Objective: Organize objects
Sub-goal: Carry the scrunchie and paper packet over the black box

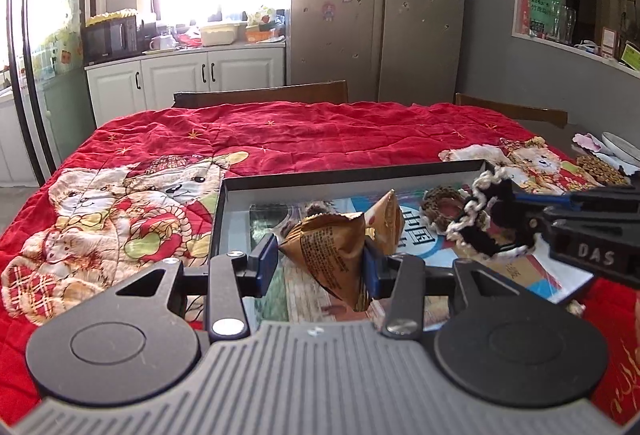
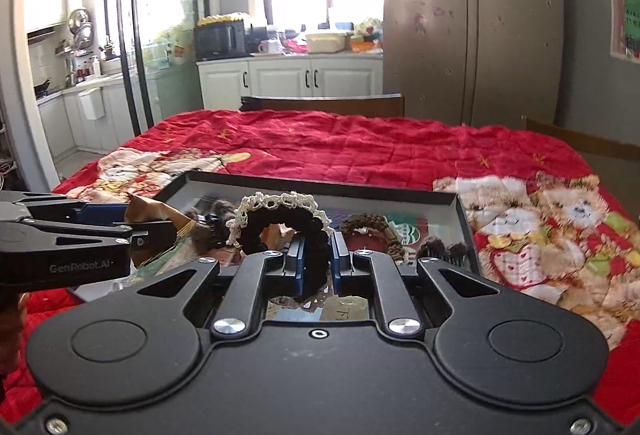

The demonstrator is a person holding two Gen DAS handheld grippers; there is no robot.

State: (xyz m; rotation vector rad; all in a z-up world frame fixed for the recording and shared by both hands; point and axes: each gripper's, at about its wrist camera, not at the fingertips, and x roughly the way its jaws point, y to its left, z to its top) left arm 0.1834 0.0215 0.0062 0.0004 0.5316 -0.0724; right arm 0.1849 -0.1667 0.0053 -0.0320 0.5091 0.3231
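My left gripper [image 1: 322,259] is shut on a brown pyramid-shaped snack packet [image 1: 328,247] and holds it over the black tray [image 1: 360,175]. A second brown packet [image 1: 386,219] lies in the tray behind it. My right gripper [image 2: 318,261] is shut on a black scrunchie with a cream crochet edge [image 2: 280,217], also over the tray [image 2: 320,185]. That scrunchie shows in the left wrist view [image 1: 486,219] in the right gripper [image 1: 516,219]. A leopard-print scrunchie [image 1: 442,209] lies in the tray, and also appears in the right wrist view [image 2: 370,233].
The tray sits on a table under a red quilted bear-print cloth [image 1: 280,139]. Wooden chair backs [image 1: 260,95] stand at the far edge. A plate and a leopard-print item [image 1: 600,167] lie at the table's right. Cabinets and a fridge [image 1: 380,7] stand behind.
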